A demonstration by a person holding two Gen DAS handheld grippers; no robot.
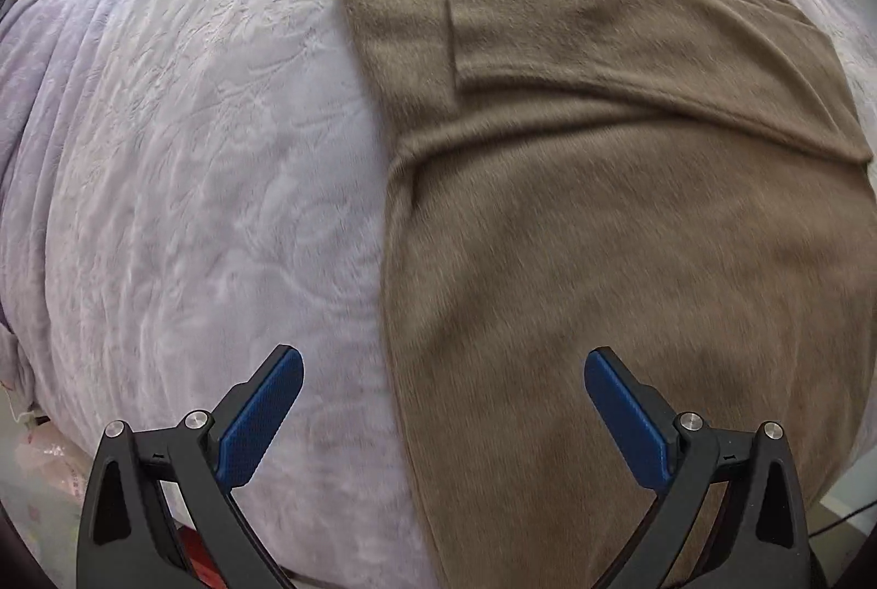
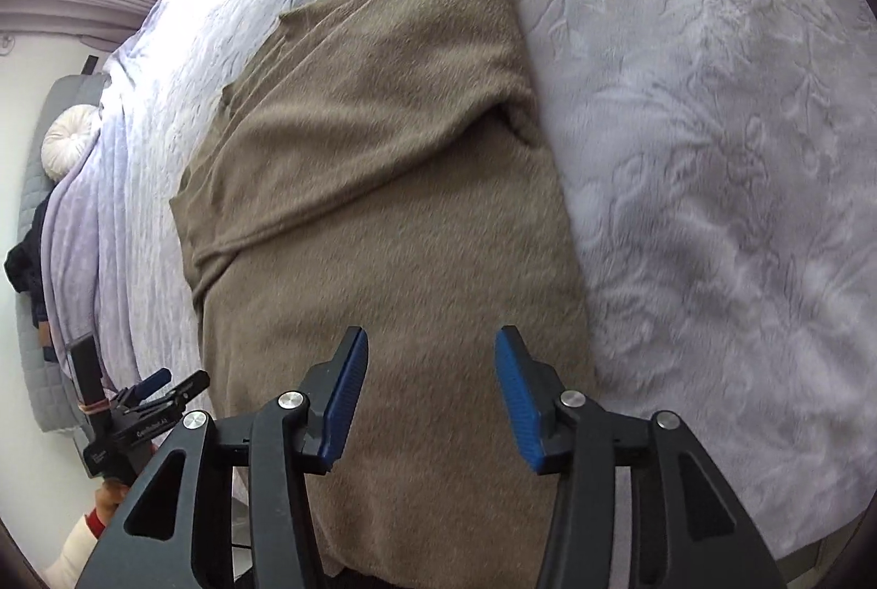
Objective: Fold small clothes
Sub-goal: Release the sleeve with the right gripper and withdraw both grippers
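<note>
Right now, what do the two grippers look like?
Each gripper, left gripper and right gripper, has black angular arms with silver round bolts and blue bumpy pads. The right view shows white lettering on the left one, and a white sleeve with a red cuff.

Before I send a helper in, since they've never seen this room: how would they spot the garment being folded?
Find the bed with the embossed lavender blanket. On it lies the olive-brown knit sweater, flat, sleeves folded across its body. It is the only brown thing on that pale cover.
</note>
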